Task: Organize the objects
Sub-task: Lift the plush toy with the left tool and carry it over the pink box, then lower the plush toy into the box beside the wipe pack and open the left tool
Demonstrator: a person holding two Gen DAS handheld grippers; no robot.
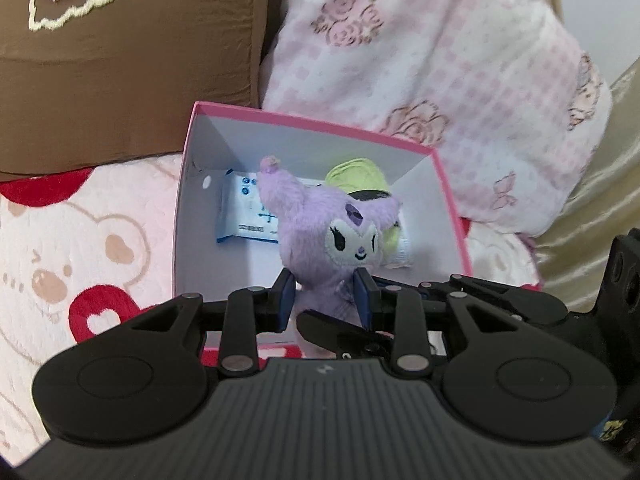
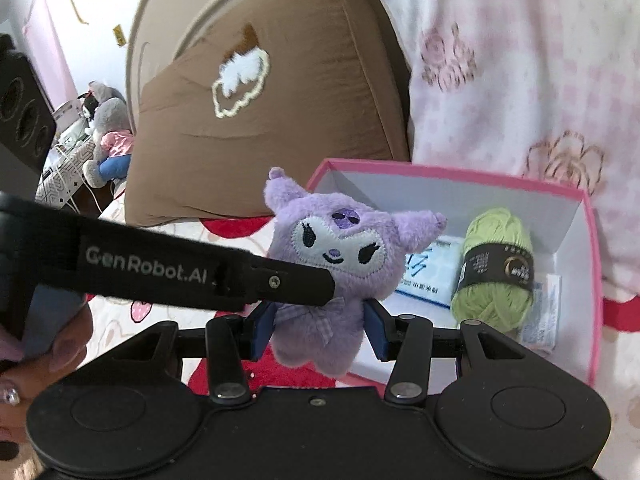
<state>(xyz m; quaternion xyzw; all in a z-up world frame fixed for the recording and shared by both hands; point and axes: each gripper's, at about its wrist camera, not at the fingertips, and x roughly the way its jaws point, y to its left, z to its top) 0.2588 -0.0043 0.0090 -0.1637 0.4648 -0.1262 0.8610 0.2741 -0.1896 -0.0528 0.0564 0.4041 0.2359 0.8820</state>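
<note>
A purple plush toy (image 1: 340, 232) (image 2: 340, 248) hangs over the near-left corner of an open pink box (image 1: 312, 124) (image 2: 440, 172) with a white inside. My left gripper (image 1: 327, 300) is shut on the toy's lower body, blue pads pressing both sides. My right gripper (image 2: 320, 330) is shut on the same toy's body. In the right wrist view, one left finger (image 2: 280, 280) reaches in from the left to the toy's neck. Inside the box lie a green yarn ball (image 1: 356, 176) (image 2: 496, 264) and a blue-and-white packet (image 1: 240, 212) (image 2: 428, 280).
The box rests on a pink fleece spread (image 1: 80, 240) with bear prints. A brown cushion (image 1: 140, 60) (image 2: 260, 140) stands behind it at the left, a pink-checked pillow (image 1: 440, 80) at the right. A hand (image 2: 40, 360) holds the left gripper. A grey plush (image 2: 108, 128) sits far off.
</note>
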